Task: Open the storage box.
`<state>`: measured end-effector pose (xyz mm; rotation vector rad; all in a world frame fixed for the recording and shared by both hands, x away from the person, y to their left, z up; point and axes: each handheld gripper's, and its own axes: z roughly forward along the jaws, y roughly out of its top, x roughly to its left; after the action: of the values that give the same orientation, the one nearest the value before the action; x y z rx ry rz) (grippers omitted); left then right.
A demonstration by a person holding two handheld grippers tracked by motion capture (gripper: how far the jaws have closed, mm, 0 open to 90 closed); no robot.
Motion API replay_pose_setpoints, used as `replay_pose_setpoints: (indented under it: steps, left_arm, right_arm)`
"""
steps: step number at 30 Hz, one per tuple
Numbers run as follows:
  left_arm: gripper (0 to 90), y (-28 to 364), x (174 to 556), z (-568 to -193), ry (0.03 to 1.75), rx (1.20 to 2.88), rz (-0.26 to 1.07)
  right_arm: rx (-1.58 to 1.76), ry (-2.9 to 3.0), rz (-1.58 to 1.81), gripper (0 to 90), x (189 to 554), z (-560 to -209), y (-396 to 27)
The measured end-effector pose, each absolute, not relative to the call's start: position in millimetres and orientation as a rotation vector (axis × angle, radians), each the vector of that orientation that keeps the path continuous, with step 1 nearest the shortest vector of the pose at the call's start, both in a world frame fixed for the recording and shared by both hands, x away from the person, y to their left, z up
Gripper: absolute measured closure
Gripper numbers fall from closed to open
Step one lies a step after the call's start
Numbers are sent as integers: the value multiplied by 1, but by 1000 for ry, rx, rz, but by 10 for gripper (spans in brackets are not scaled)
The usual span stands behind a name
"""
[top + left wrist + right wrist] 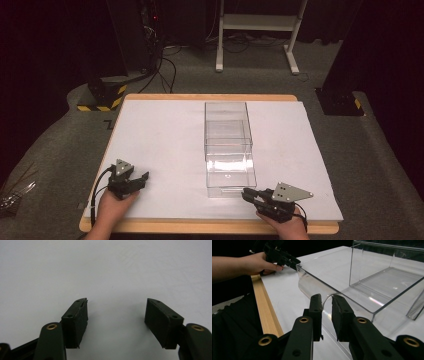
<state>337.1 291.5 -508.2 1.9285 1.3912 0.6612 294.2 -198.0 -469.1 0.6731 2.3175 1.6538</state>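
Right gripper (327, 301) pinches only the drawer (231, 172) front lip, left gripper (134, 181) wide and idle, so an off-axis pull could slip or jam it in the case (226, 125).

Bare white table (165, 135) lies open left and right of the clear drawer box (227, 145) (standing mid-table), whose pulled-out tray blocks the near centre between the two grippers.

A dim lab: white-covered table (165, 130) on grey carpet (60, 150), cables (167, 70), hazard-striped stand bases (102, 97).
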Motion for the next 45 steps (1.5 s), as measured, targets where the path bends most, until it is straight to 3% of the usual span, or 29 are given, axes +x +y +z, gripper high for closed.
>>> replay_pose_setpoints:
  steps: [15, 26, 32, 45]
  left_arm:
    - [352, 292, 337, -508, 1391, 1929, 661]
    - [352, 291, 337, -508, 1393, 1927, 660]
    - [352, 292, 337, -508, 1393, 1927, 660]
    - [352, 292, 337, -508, 1393, 1927, 658]
  right_arm:
    - [635, 2250, 1715, 791, 297, -449, -193]
    - [672, 2143, 1679, 696, 311, -434, -187]
    - [790, 2022, 1593, 627, 324, -434, -203]
    - [1056, 1841, 1424, 606, 341, -453, -247]
